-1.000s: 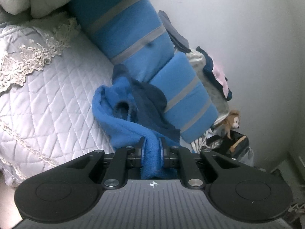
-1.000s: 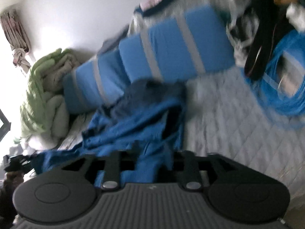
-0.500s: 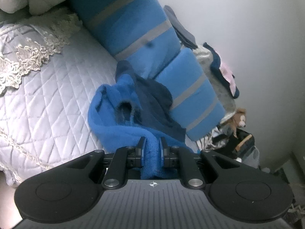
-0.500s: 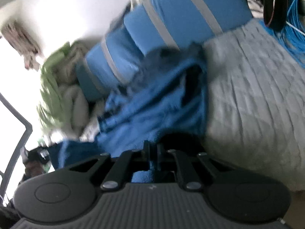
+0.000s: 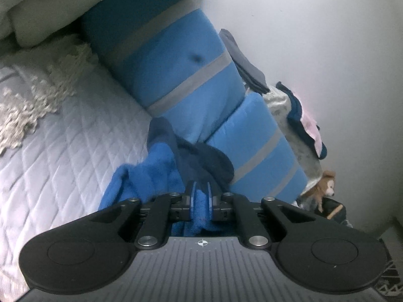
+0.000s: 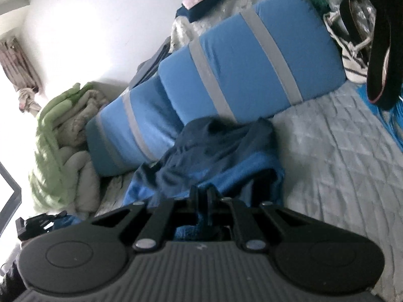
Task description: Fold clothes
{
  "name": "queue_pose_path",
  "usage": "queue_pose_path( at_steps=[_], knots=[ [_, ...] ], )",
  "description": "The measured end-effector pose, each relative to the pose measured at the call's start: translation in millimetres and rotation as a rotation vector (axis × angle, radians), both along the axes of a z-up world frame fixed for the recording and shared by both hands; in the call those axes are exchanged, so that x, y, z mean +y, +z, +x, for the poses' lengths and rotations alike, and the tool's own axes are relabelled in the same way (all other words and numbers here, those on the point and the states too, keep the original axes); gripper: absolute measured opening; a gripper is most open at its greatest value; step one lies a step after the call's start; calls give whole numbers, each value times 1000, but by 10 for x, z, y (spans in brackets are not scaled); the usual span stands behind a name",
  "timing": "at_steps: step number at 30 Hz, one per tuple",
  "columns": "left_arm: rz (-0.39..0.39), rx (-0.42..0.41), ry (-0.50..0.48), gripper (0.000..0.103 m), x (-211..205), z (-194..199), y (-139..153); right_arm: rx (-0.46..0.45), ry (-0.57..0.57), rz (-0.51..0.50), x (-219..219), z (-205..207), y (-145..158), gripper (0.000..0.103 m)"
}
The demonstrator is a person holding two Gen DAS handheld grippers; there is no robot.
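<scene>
On a quilted bed (image 5: 63, 151) backed by blue striped cushions (image 5: 181, 75), a crumpled blue fleece garment (image 5: 151, 173) lies against the cushions as the left gripper (image 5: 200, 188) and right gripper (image 6: 202, 193) each pinch a fold of its fabric.

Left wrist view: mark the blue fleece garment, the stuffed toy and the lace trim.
blue fleece garment (image 5: 151, 173): left wrist view, bright fleece fold left of the fingers.
stuffed toy (image 5: 325, 185): left wrist view, its head.
lace trim (image 5: 32, 105): left wrist view, cream lace on the quilt.
</scene>
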State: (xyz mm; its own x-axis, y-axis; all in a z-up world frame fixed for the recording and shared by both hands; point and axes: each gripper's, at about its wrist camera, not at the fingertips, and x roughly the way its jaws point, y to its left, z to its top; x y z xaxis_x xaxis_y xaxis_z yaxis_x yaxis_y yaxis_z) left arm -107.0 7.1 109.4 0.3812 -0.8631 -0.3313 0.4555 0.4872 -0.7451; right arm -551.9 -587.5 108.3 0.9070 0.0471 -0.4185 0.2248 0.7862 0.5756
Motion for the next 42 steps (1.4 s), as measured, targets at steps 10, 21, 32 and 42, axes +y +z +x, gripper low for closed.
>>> queue_pose_path(
  at_steps=[10,21,32,42],
  knots=[
    [115,30,55,0,-423,532,-290,130,-63,-38,-38,674,-132,6],
    [153,-45,73,57,-50,516,-236,185,-82,-51,-70,1017,-227,6],
    [480,-516,-176,76,636,-541,218,224,-95,-58,-93,1132,-293,6],
    [685,-957,-578,77,487,-1879,164,239,-106,-86,-44,1110,-236,6]
  ],
)
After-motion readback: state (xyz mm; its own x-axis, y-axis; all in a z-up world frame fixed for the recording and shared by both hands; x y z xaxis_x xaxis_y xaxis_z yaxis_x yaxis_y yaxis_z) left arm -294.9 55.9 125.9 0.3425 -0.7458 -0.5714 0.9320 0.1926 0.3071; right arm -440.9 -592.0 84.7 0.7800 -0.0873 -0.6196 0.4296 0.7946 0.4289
